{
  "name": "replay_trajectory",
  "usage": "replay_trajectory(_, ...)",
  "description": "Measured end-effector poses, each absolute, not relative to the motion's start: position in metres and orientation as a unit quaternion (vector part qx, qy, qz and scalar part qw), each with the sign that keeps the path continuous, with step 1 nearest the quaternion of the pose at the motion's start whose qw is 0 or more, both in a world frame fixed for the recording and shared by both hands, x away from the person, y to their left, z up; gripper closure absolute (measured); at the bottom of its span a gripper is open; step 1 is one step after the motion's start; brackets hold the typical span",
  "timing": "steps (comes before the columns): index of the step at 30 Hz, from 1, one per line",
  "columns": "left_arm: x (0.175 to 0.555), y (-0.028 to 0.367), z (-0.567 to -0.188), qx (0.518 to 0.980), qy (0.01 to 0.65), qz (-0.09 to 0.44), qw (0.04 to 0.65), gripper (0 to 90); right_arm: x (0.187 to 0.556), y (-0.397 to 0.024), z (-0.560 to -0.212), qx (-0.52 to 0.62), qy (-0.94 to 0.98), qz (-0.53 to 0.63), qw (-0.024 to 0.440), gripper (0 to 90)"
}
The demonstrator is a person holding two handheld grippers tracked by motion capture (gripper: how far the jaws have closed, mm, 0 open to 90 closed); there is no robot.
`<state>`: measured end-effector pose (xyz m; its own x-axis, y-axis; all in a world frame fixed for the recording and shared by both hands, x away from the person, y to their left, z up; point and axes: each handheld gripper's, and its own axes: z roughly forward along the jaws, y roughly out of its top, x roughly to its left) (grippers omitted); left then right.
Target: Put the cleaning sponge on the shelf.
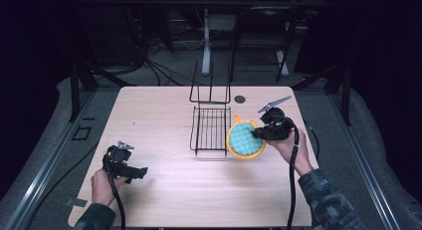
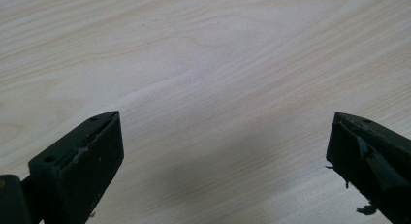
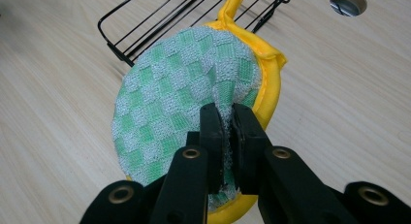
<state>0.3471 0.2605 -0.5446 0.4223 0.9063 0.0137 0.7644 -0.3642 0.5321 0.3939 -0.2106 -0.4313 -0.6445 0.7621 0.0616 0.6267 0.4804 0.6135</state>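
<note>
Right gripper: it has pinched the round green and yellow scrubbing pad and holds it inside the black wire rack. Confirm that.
Wrong on place only. The right gripper has pinched the scrubbing pad, but the pad is beside the black wire rack, at its right edge over the table, as the high view shows.

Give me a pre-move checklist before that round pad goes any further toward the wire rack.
1. Grip: right gripper is shut on the pad, pinching its green checked face near the edge. Ok.
2. Pad shape: the fabric bunches between the fingers; the yellow rim hangs free. Ok, but how firm the hold is, cannot tell.
3. Rack: stands on the table, left of the pad, nothing in it. Ok.
4. Clearance: the pad's yellow loop lies close to the rack's wires; touching or not, cannot tell.
5. Left gripper: open, over bare table, away from the rack. Ok.
</note>
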Motion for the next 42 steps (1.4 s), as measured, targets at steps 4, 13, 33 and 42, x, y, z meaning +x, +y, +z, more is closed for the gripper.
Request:
replay_trajectory(4,0.346,0.259,-0.542,0.813,0.512,0.155,0.231,0.0,0.397,-0.207,-0.431,0.409,0.852,0.308,0.111,84.8)
replay_trajectory(13,0.346,0.26,-0.542,0.813,0.511,0.156,0.23,0.0,0.403,-0.199,-0.428,0.411,0.848,0.316,0.11,84.8)
replay_trajectory(33,0.345,0.259,-0.542,0.813,0.511,0.157,0.231,0.0,0.417,-0.174,-0.439,0.427,0.831,0.342,0.099,84.8)
replay_trajectory(42,0.345,0.259,-0.542,0.813,0.51,0.157,0.231,0.0,0.419,-0.162,-0.447,0.441,0.818,0.358,0.091,84.6)
